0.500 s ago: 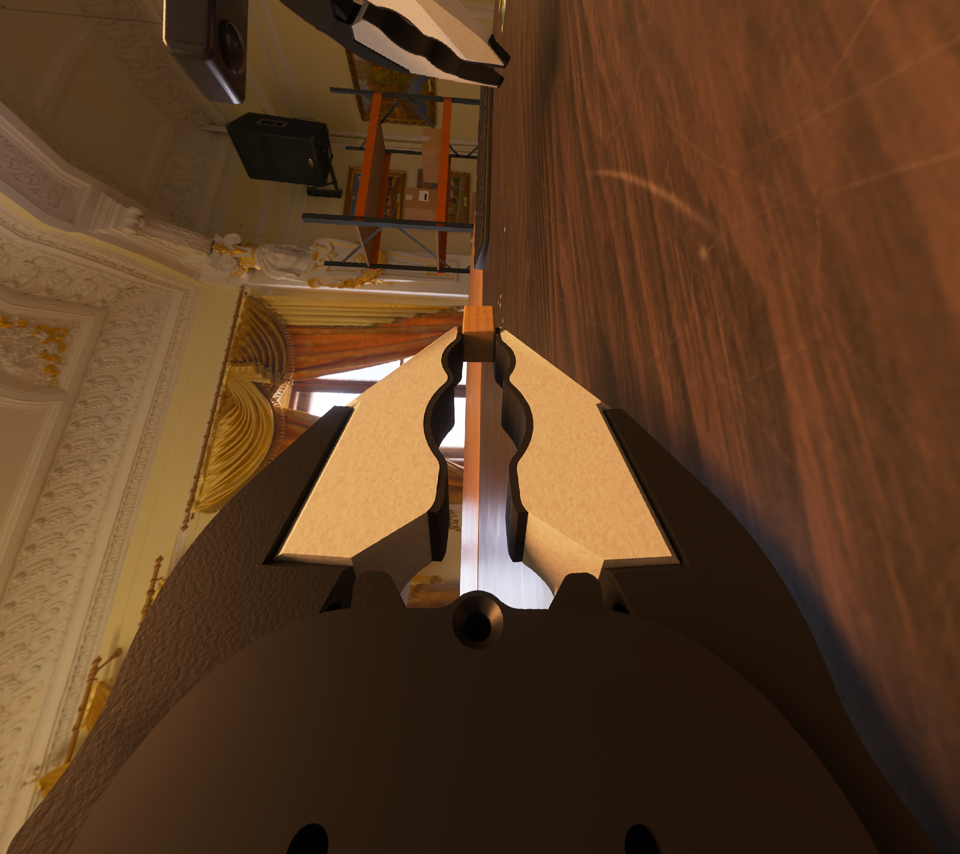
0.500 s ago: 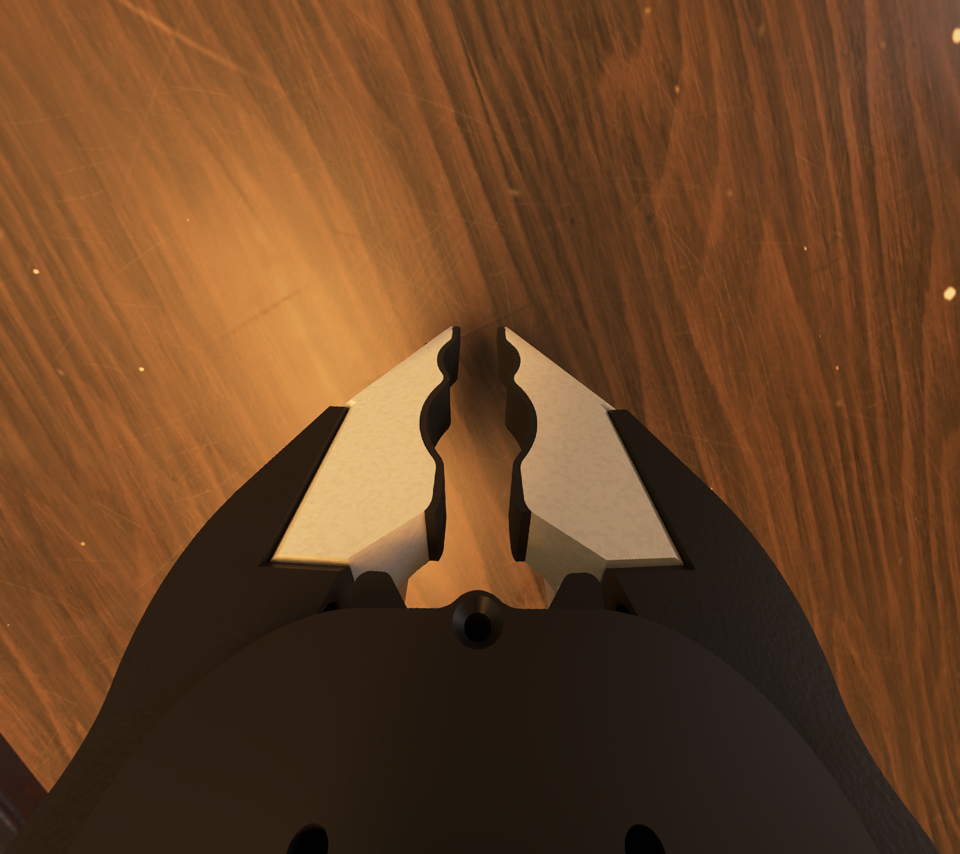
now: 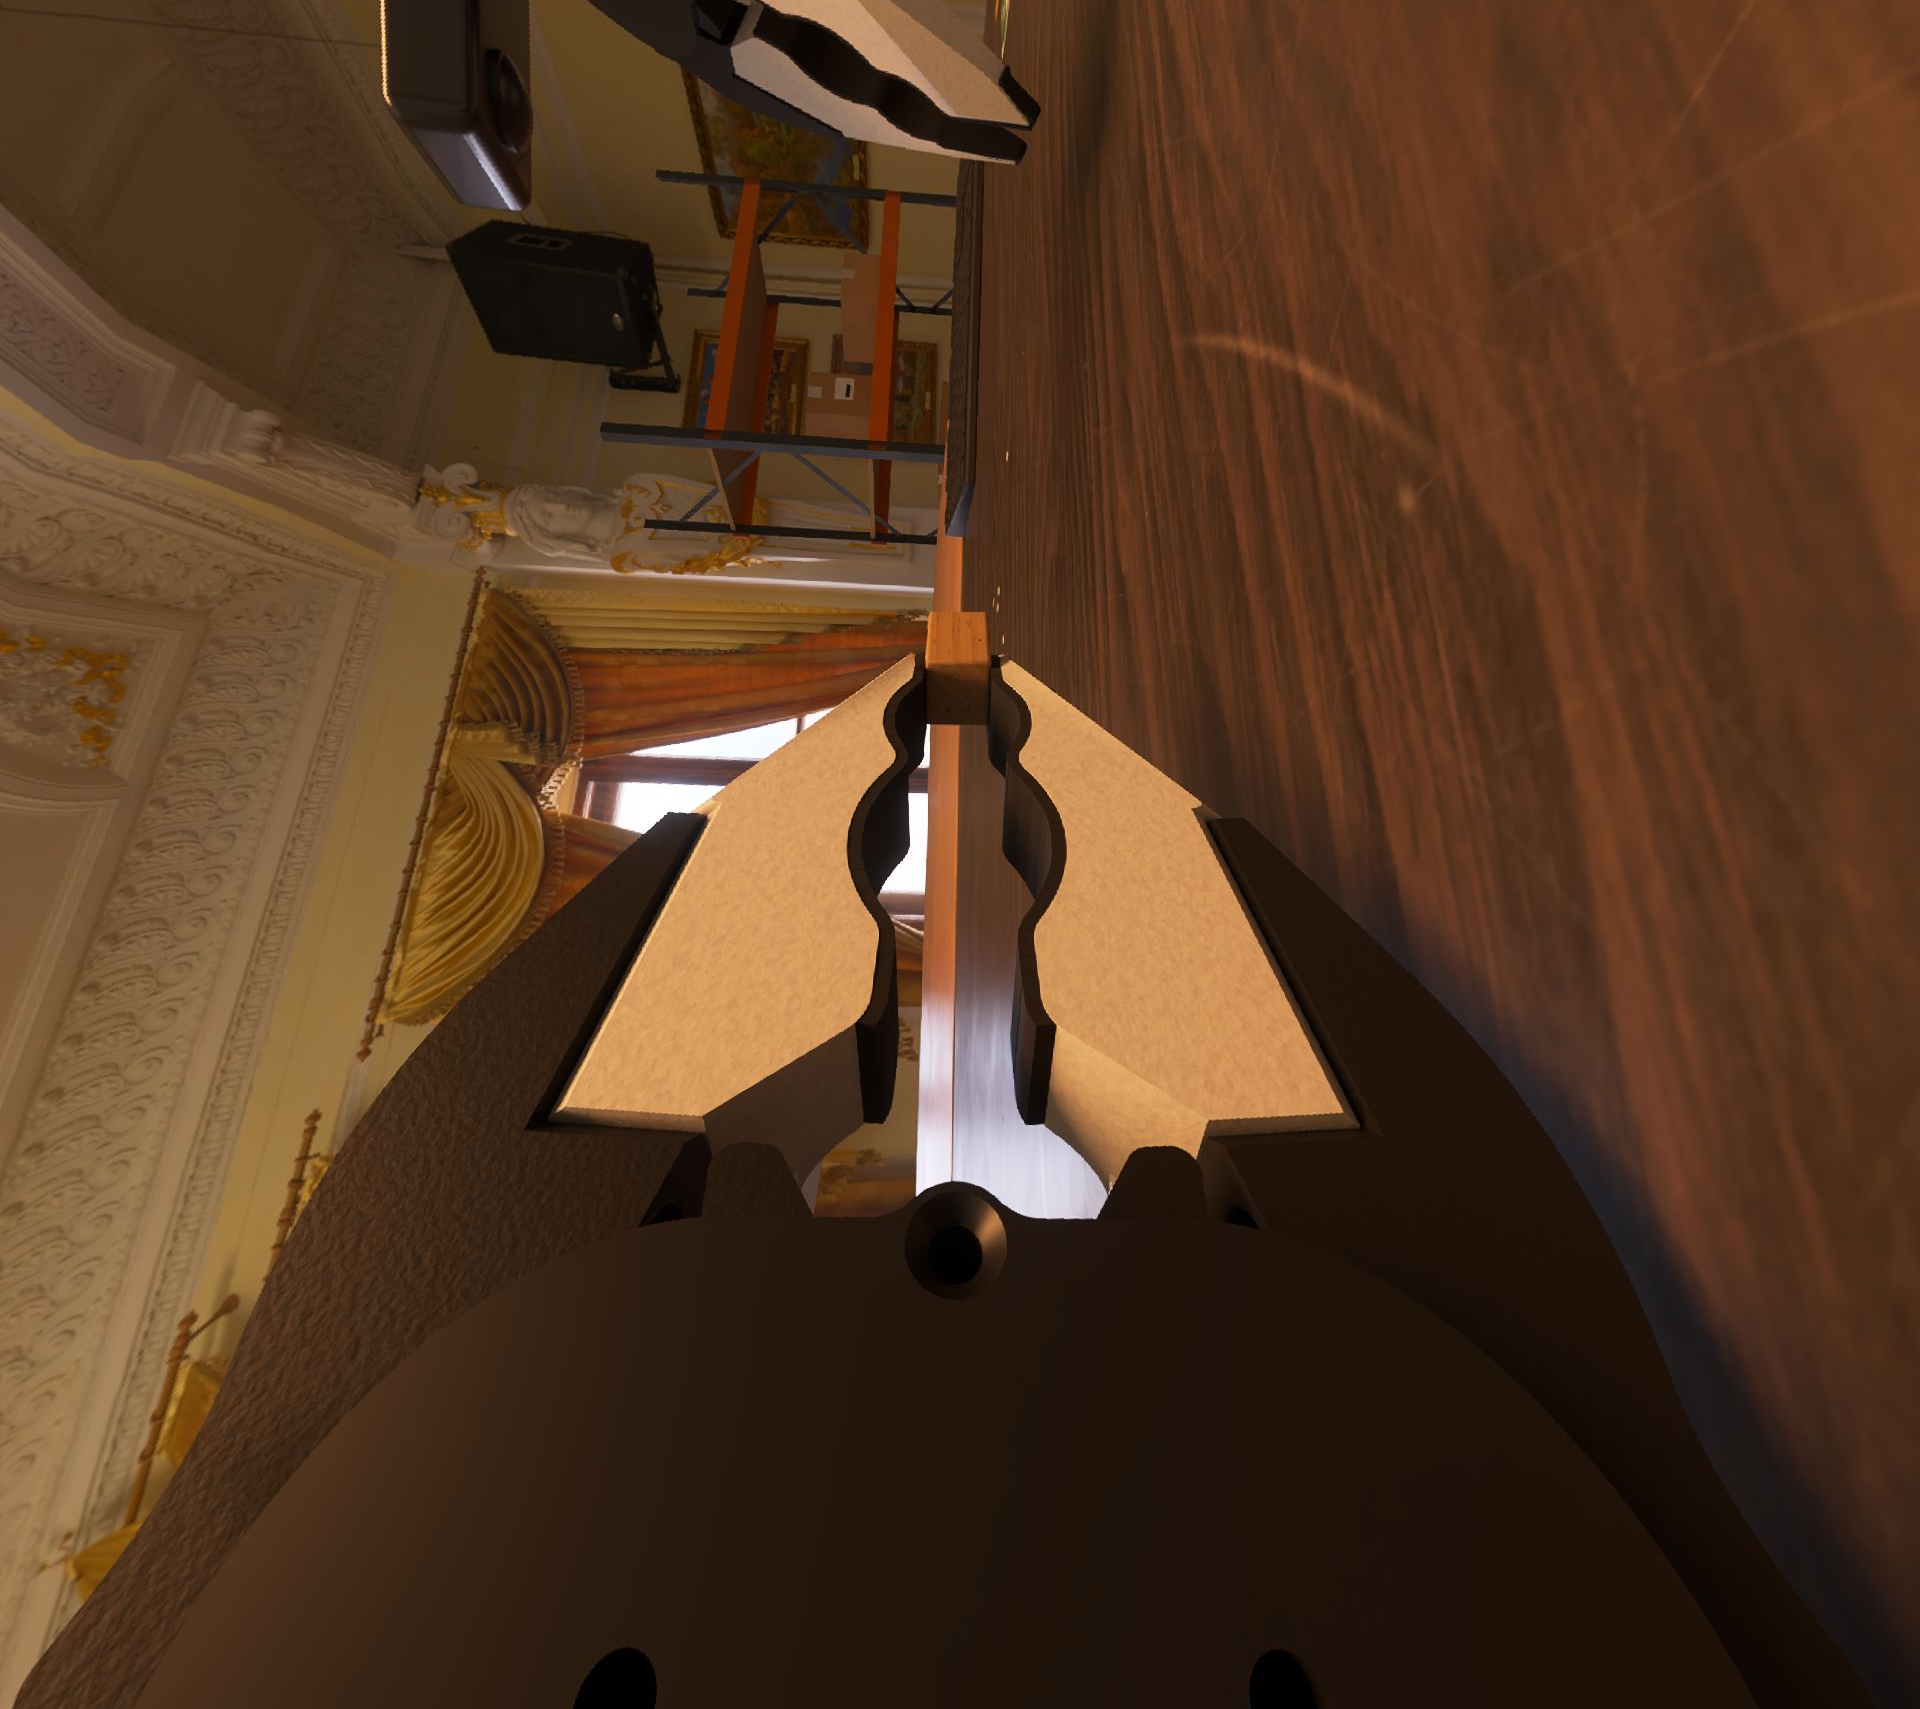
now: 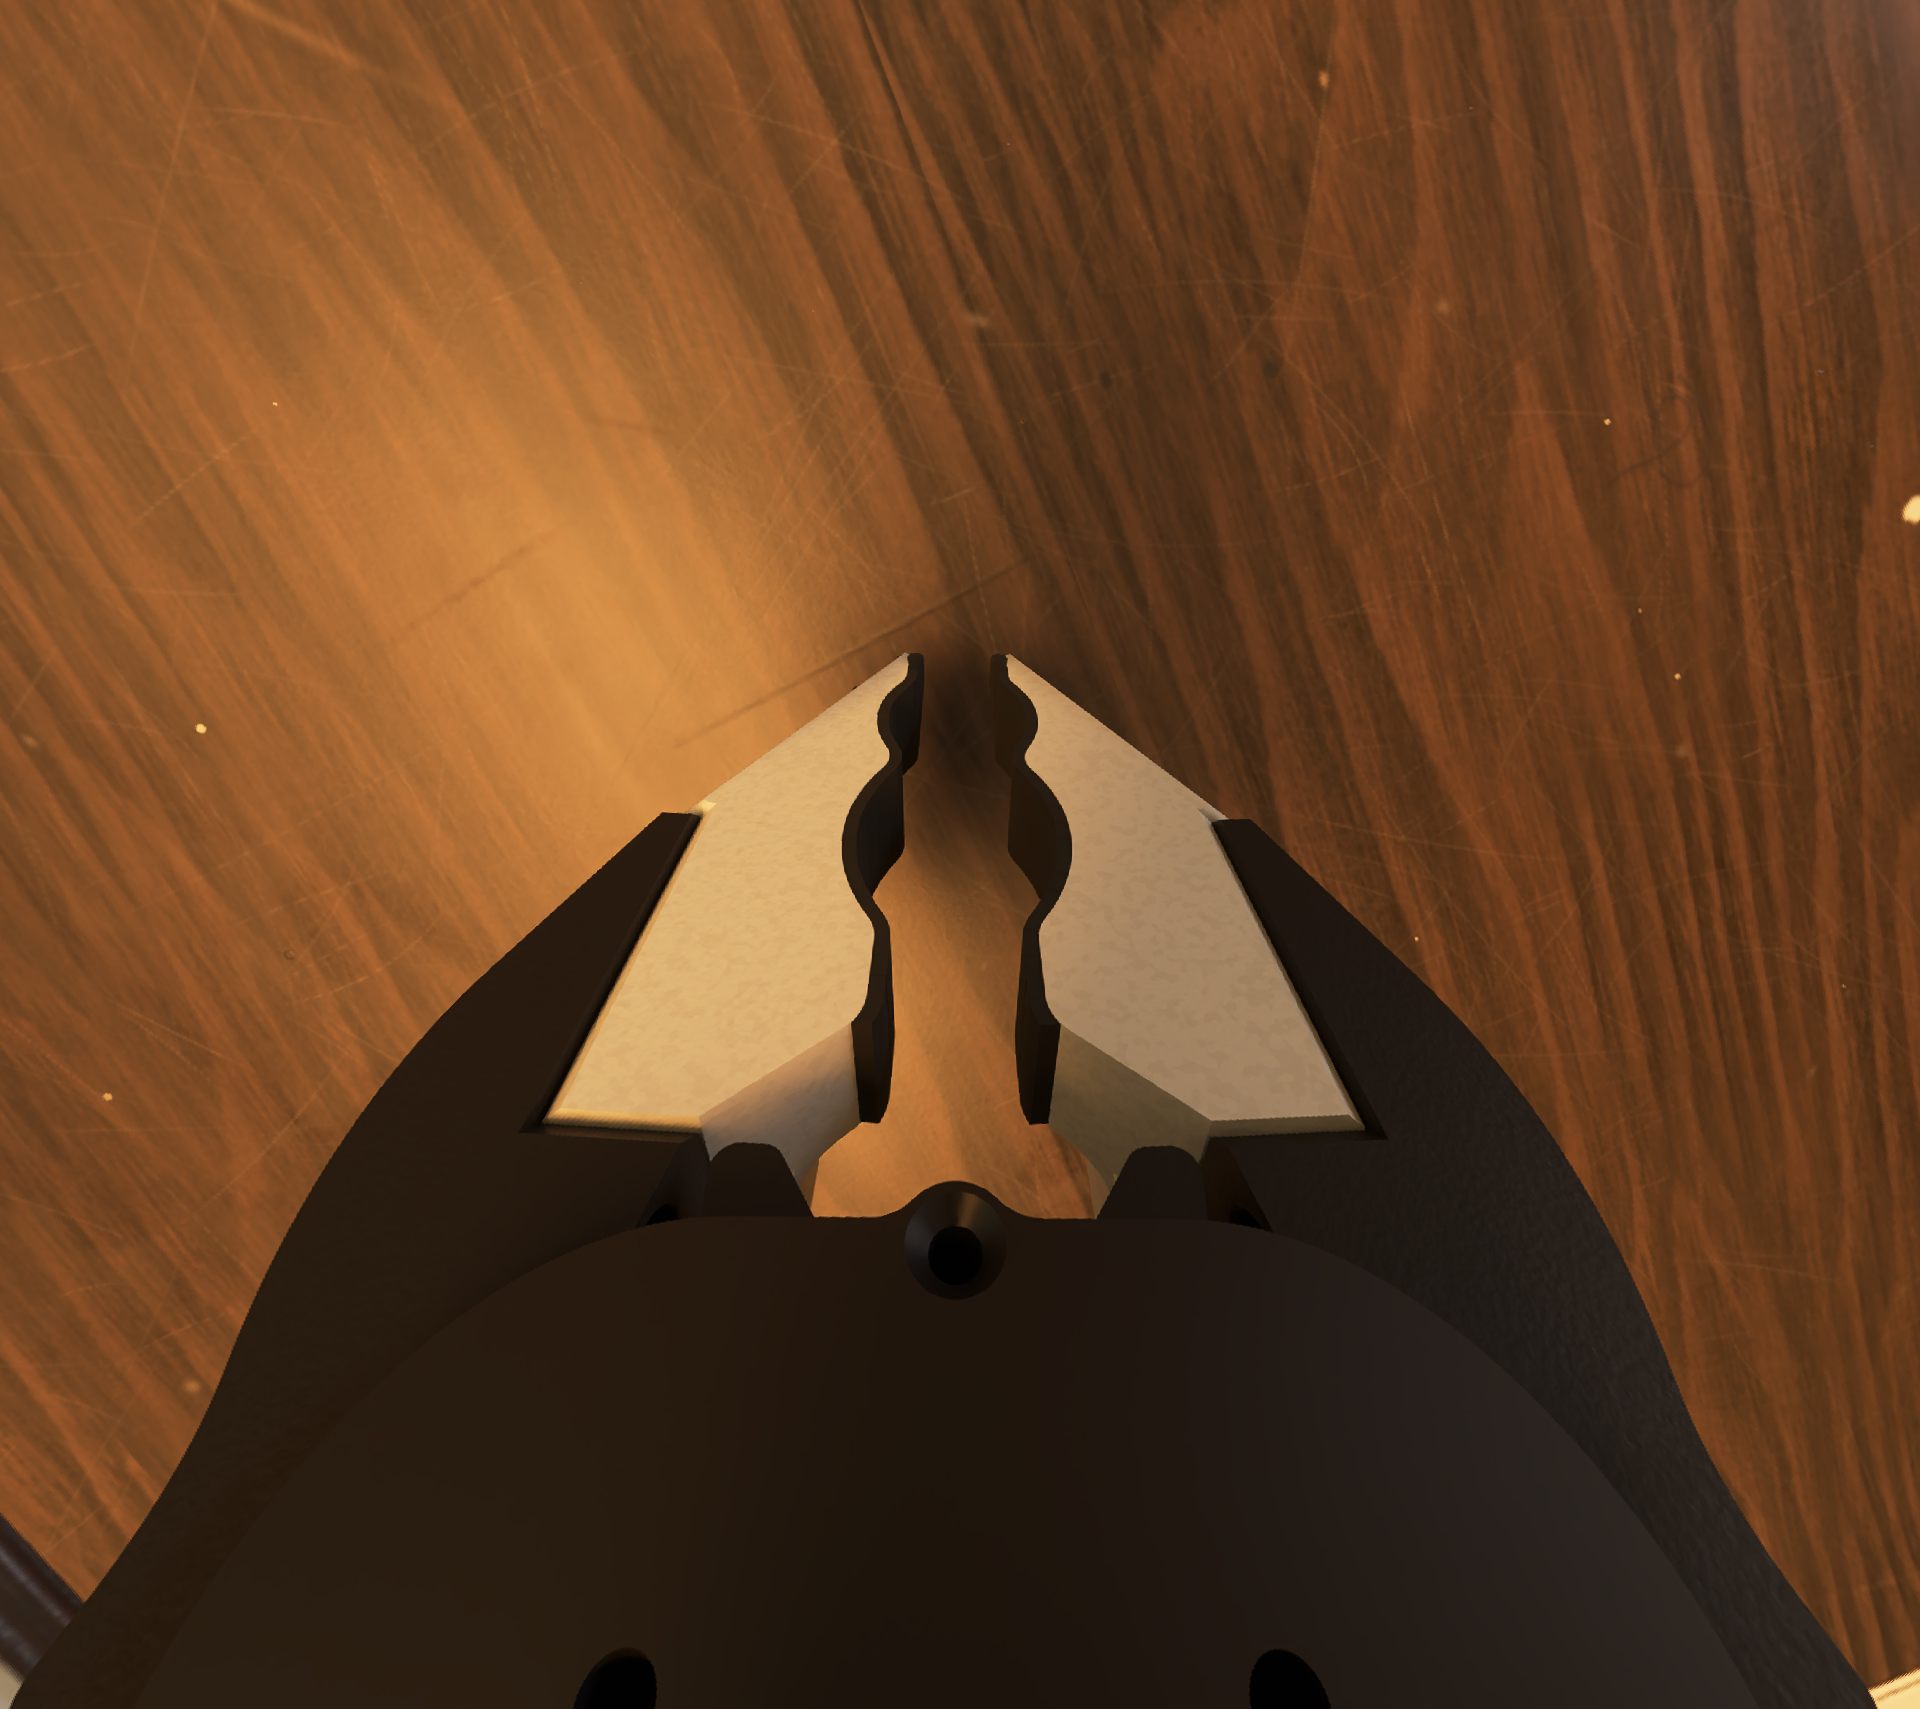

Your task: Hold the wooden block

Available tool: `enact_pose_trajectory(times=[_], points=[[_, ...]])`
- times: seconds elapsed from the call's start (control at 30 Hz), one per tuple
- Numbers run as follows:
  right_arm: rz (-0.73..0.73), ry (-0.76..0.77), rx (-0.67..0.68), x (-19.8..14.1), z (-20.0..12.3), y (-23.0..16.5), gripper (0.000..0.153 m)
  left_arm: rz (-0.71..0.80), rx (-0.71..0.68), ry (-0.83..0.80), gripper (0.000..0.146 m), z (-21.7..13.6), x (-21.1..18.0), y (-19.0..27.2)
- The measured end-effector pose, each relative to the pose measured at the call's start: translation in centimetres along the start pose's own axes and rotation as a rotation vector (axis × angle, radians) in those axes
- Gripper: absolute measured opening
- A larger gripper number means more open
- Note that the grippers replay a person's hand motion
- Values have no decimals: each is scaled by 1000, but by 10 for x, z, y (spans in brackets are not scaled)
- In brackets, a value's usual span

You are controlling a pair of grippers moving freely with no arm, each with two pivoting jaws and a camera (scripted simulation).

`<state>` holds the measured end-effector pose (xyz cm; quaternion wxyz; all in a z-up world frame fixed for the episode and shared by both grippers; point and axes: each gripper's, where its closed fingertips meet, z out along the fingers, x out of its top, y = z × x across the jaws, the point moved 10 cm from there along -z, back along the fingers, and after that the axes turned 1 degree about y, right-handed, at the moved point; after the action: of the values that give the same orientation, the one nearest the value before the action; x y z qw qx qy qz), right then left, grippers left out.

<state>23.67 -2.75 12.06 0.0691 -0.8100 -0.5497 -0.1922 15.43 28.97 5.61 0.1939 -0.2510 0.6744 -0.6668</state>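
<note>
Fingers [image 3: 1117, 890] of left gripper [image 3: 957, 672] clamped on wooden block [image 3: 956, 680] at tips, beside counter [image 3: 1455, 620] edge. Right gripper [image 4: 956, 667] slightly apart, empty, above counter. Risk: shallow tip grip lets block slip.

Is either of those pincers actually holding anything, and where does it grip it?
The left gripper pinches a small wooden block by two opposite sides at its fingertips. The right gripper holds nothing.

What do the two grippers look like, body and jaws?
Both match: the left gripper and right gripper have a dark, matte, rounded body with a central screw hole and two lower holes. Tan, triangular fingers carry black wavy inner edges. No cables or markings show.
</note>
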Motion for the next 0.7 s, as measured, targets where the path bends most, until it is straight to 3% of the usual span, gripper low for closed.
enact_pose_trajectory(times=[0.7], points=[[73, 4, -43, -17, -12, 8, 10, 3, -1, 0, 10, 0, 0, 0]])
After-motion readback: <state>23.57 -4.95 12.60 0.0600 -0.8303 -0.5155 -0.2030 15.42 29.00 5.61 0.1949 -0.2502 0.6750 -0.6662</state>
